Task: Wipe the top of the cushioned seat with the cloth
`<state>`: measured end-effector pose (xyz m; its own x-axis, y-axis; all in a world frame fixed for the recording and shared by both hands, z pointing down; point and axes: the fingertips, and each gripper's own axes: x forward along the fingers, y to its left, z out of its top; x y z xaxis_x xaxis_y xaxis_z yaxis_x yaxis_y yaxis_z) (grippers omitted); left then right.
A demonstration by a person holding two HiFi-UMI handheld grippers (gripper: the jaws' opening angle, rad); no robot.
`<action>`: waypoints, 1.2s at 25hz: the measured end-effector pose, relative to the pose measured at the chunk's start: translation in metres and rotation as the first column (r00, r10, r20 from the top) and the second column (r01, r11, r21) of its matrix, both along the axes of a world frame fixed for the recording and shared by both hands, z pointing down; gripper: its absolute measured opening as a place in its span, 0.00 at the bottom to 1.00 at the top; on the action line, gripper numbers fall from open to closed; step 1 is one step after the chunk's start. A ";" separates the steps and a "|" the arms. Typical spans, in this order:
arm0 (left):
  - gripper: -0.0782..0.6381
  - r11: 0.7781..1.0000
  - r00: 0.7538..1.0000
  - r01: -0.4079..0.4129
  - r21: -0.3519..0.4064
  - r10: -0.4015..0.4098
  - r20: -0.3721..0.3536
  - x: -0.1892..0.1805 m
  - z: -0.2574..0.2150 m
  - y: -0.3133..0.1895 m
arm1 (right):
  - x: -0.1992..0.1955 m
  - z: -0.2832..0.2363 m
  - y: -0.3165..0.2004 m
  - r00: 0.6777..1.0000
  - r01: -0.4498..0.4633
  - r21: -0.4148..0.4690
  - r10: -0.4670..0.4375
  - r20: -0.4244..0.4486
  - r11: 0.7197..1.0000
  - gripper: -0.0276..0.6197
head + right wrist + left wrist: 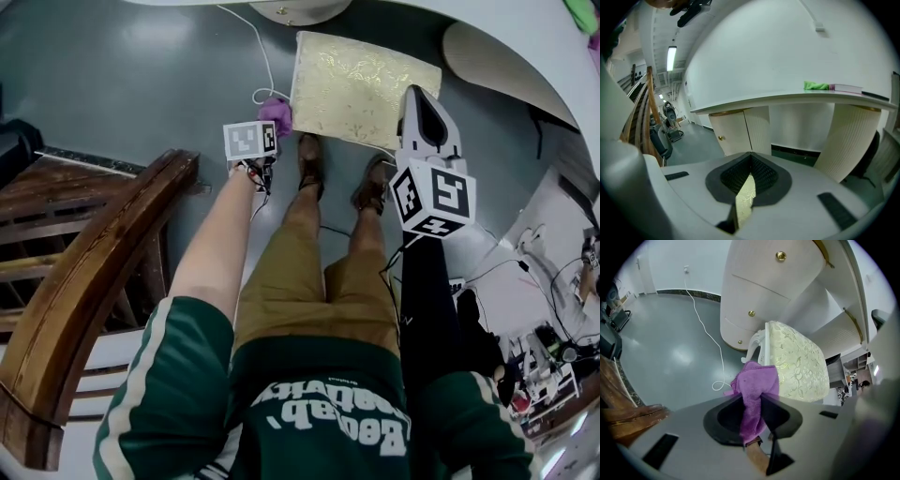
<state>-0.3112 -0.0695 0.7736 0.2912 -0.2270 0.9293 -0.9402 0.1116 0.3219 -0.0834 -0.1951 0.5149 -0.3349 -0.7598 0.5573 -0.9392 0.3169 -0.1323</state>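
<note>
Cloth (754, 380) clamped in the left claw (758, 398) beside the cushioned seat (361, 80).
The purple cloth is pinched between the jaws of the left claw, which are closed on it. In the head view it is held at the 9 o'clock edge of the seat, touching it or just beside it. The seat, covered in cream fabric with a gold floral pattern, is set on the grey floor (141, 84) at 12 o'clock from the person's shoes (310, 161). The right claw (750, 155) is held over the seat's 3 o'clock edge. Its jaws are brought together at the tips with nothing gripped, and a strip of the seat's fabric is seen through the slit beneath them. A white cable (258, 56) is laid on the floor at 10 o'clock from the seat. A wooden rail (103, 253) is seen at 8 o'clock in the head view.
</note>
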 end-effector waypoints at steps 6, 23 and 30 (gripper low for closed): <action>0.28 0.999 1.000 -0.008 0.052 0.007 0.010 0.001 -0.010 -0.031 | 0.013 -0.002 0.002 1.000 -0.024 -0.003 0.023 -0.007 1.000 0.05; 0.28 0.896 0.982 -0.128 0.425 0.055 0.179 0.005 -0.190 -0.119 | 0.055 -0.093 -0.018 0.999 -0.002 0.111 0.008 -0.052 0.994 0.05; 0.27 0.778 0.984 -0.125 0.616 0.016 0.179 0.048 -0.315 -0.151 | 0.086 -0.155 -0.036 0.998 0.035 0.184 -0.025 -0.058 0.982 0.05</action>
<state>-0.2634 -0.2200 0.4588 0.1946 -0.7559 0.6252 -0.9804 -0.1304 0.1475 0.0021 -0.2315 0.3595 -0.3320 -0.8415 0.4262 -0.9331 0.3593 -0.0173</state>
